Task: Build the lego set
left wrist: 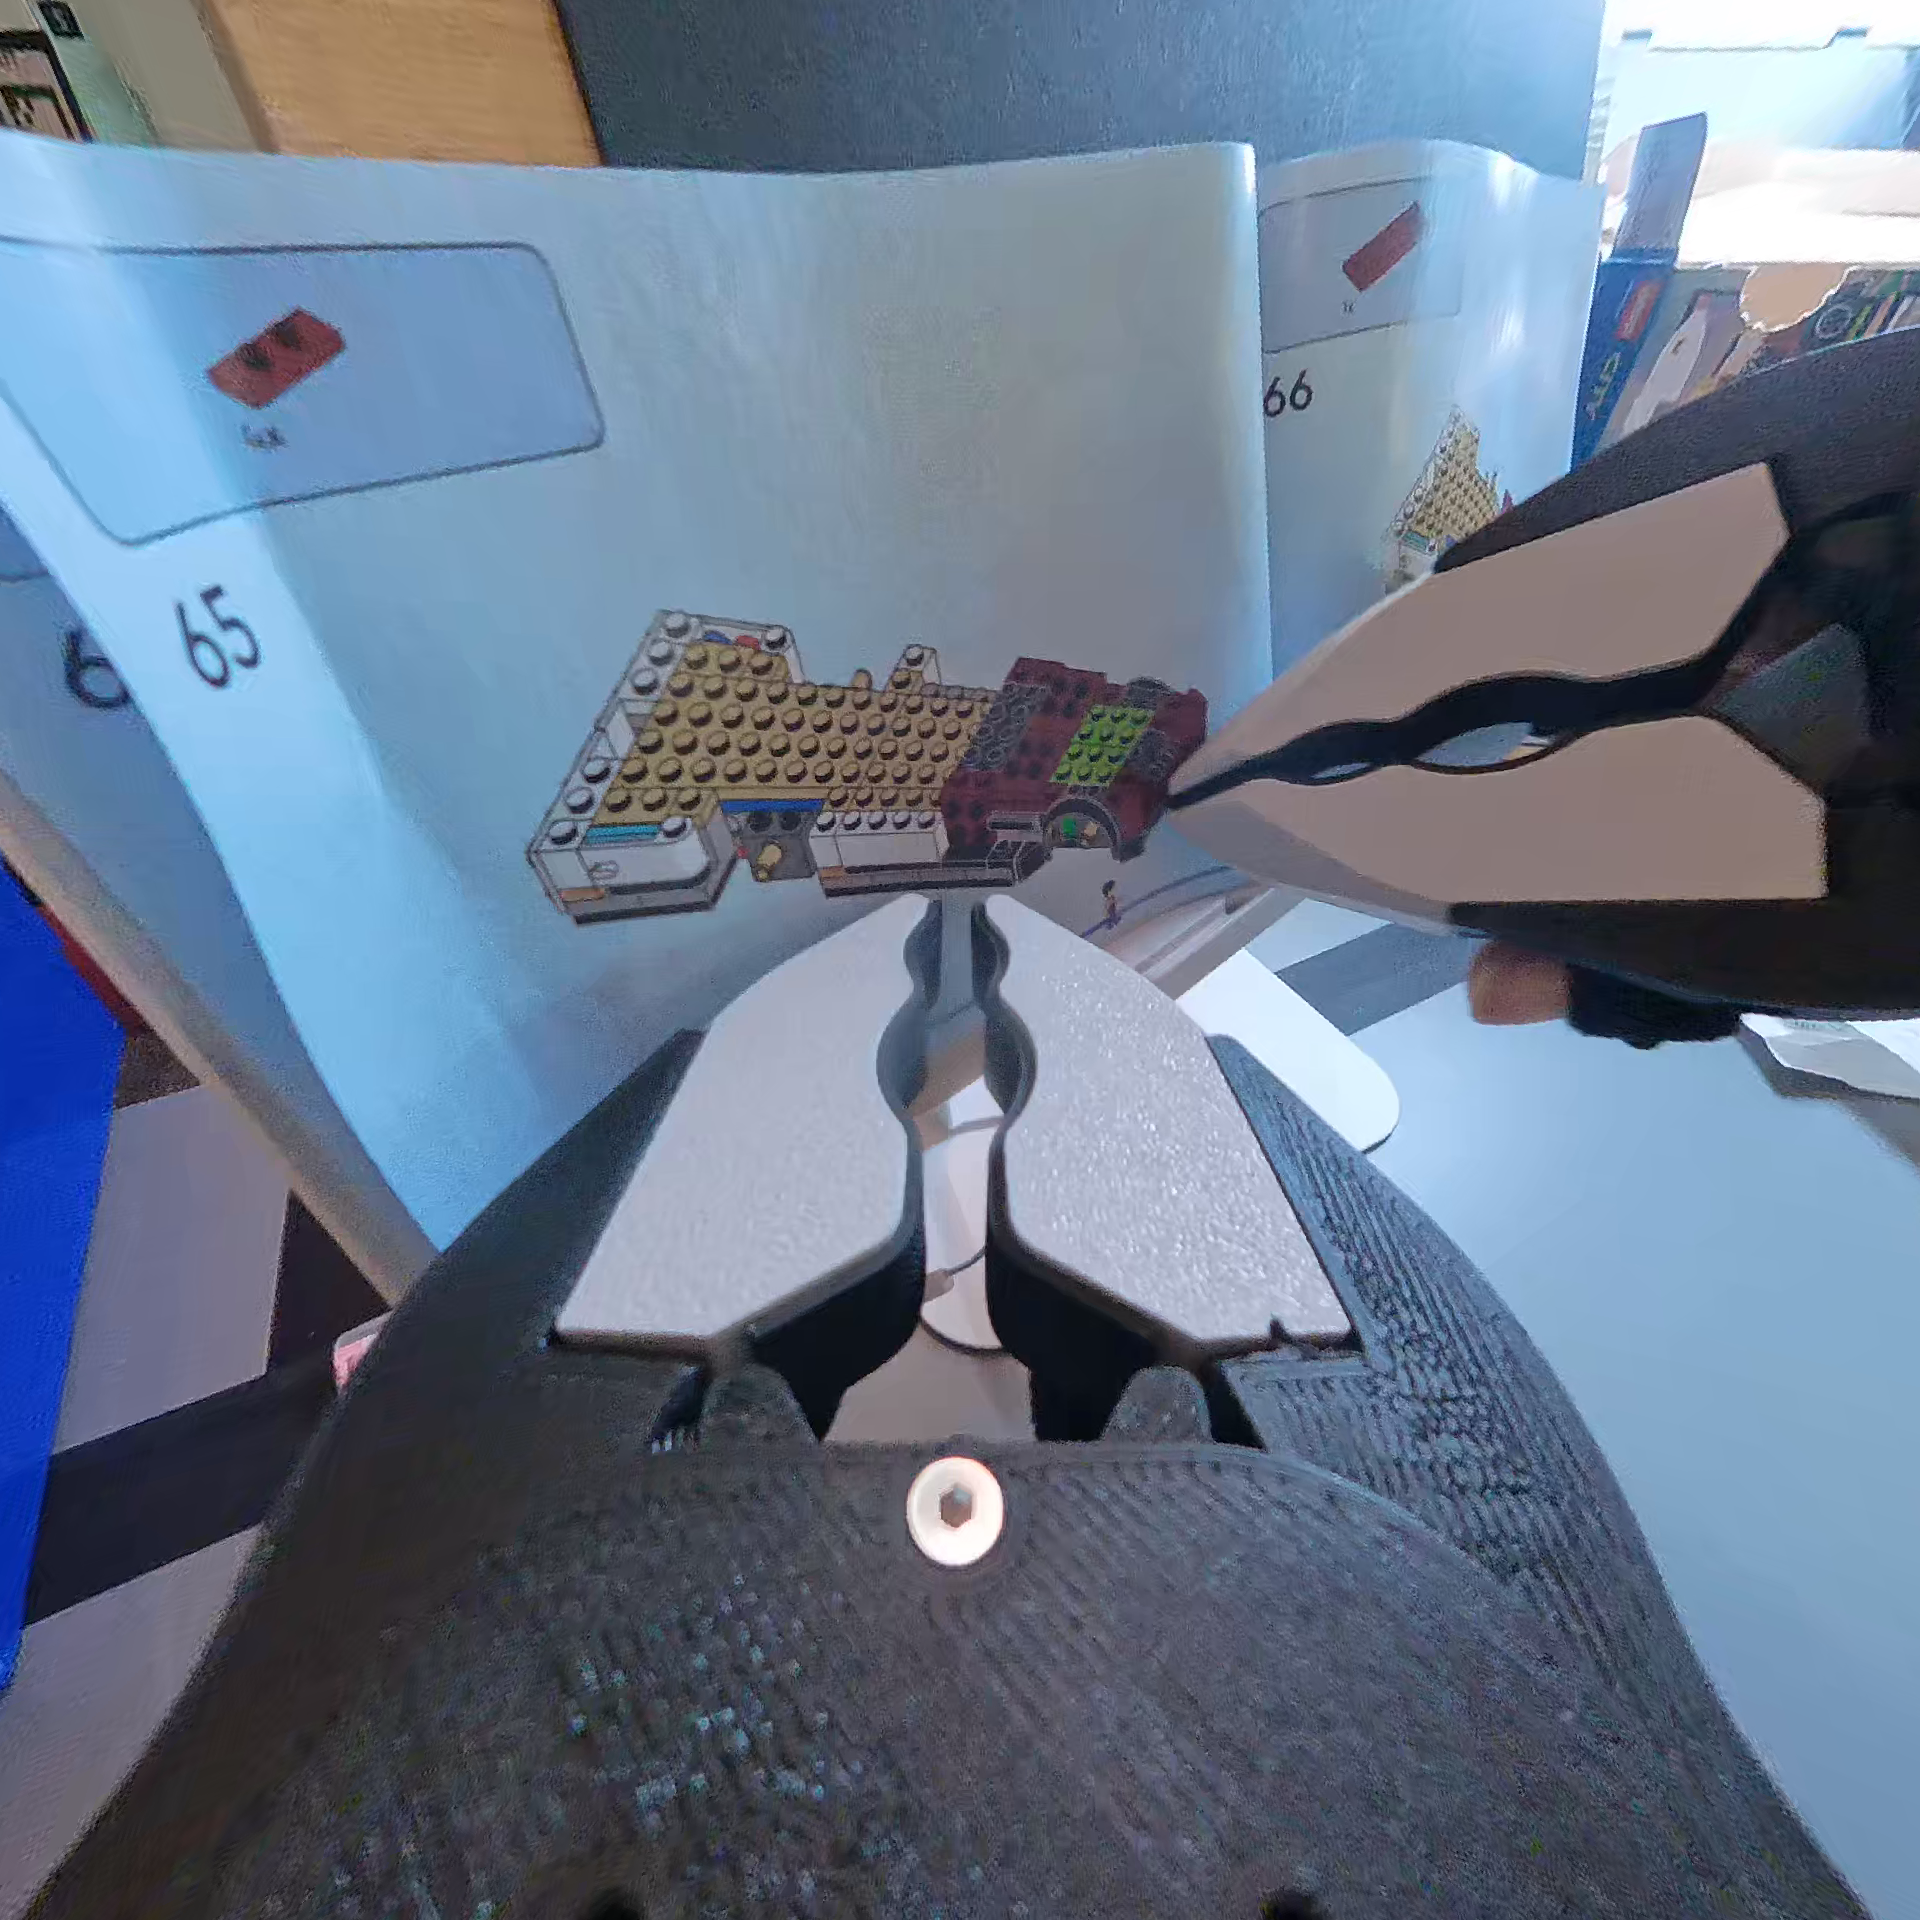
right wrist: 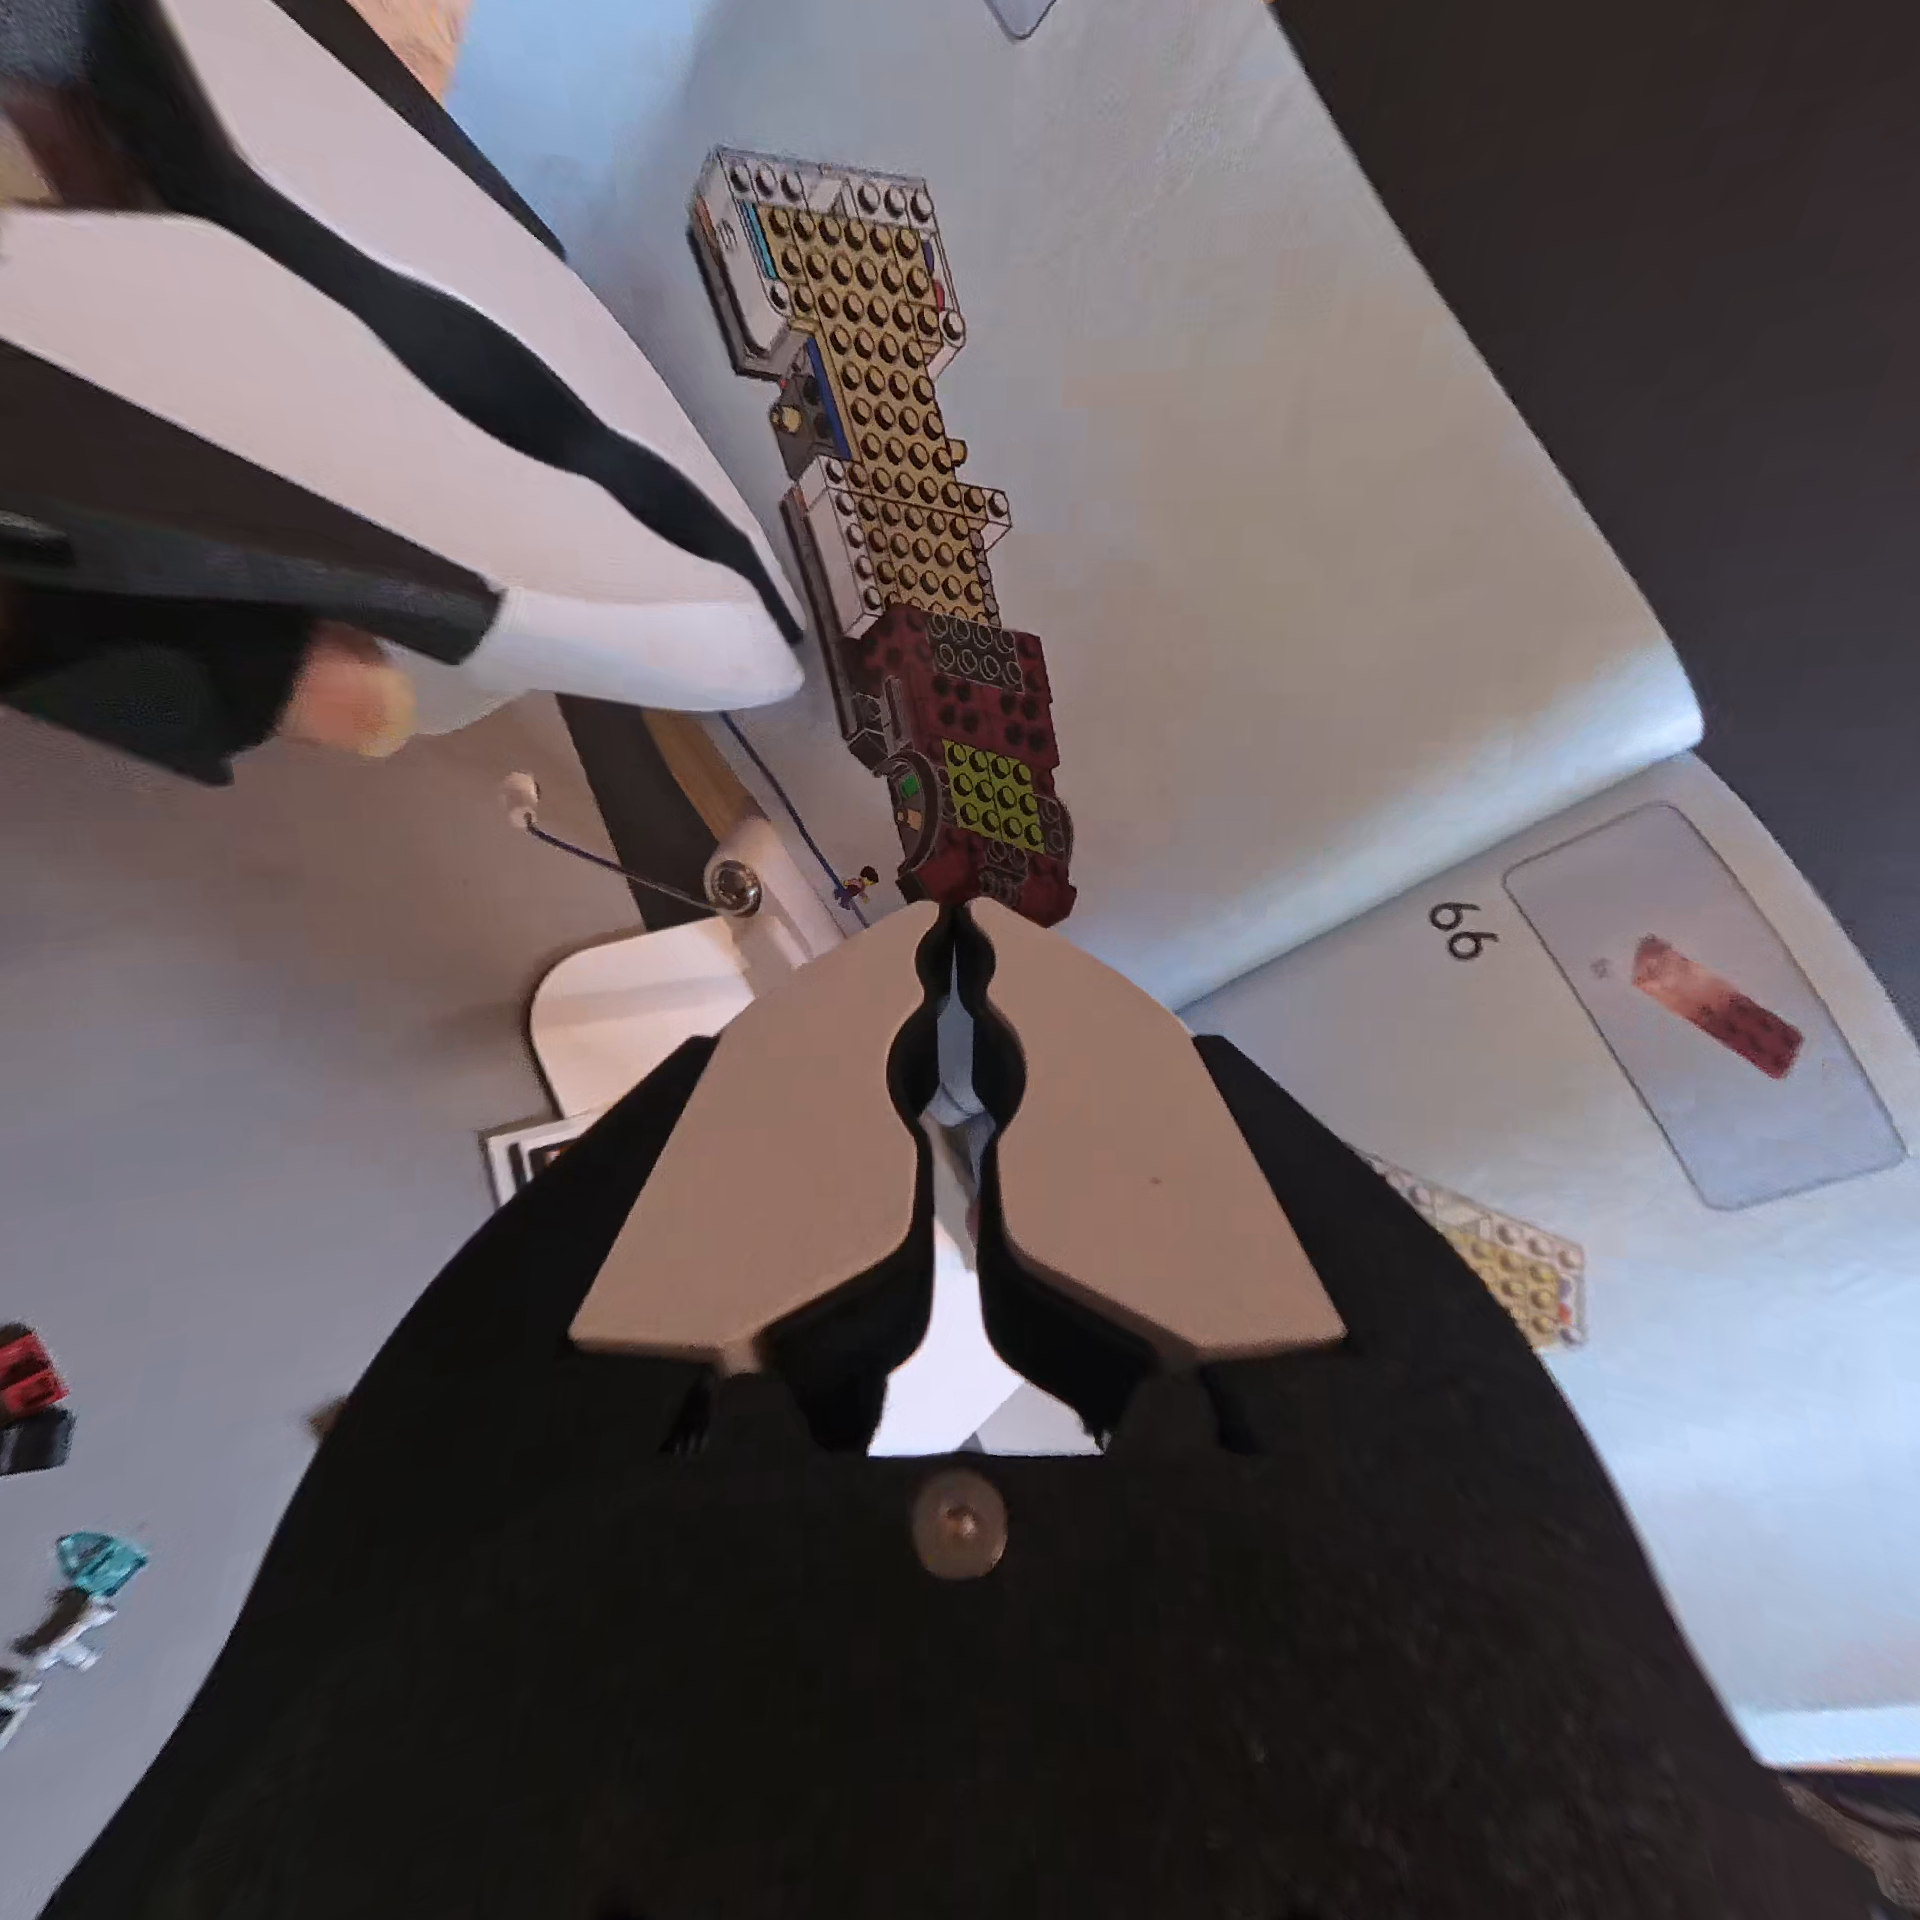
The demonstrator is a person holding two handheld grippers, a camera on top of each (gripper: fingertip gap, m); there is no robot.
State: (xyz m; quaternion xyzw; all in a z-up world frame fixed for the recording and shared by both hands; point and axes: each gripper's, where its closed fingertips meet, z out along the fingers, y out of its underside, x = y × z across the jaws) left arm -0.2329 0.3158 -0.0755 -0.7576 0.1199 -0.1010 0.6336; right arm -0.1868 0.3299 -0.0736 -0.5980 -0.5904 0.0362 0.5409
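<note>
Booklet (left wrist: 727, 416) page between both claws

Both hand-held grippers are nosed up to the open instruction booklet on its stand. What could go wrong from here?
1. The right hand-held gripper, jaws together, has its tips at the curved booklet page; a push might crease it or flip it.
2. The left hand-held gripper, jaws nearly closed, sits near the page's bottom edge above the white stand; a nudge could unseat the booklet.
3. The two grippers are close and could collide.
</note>
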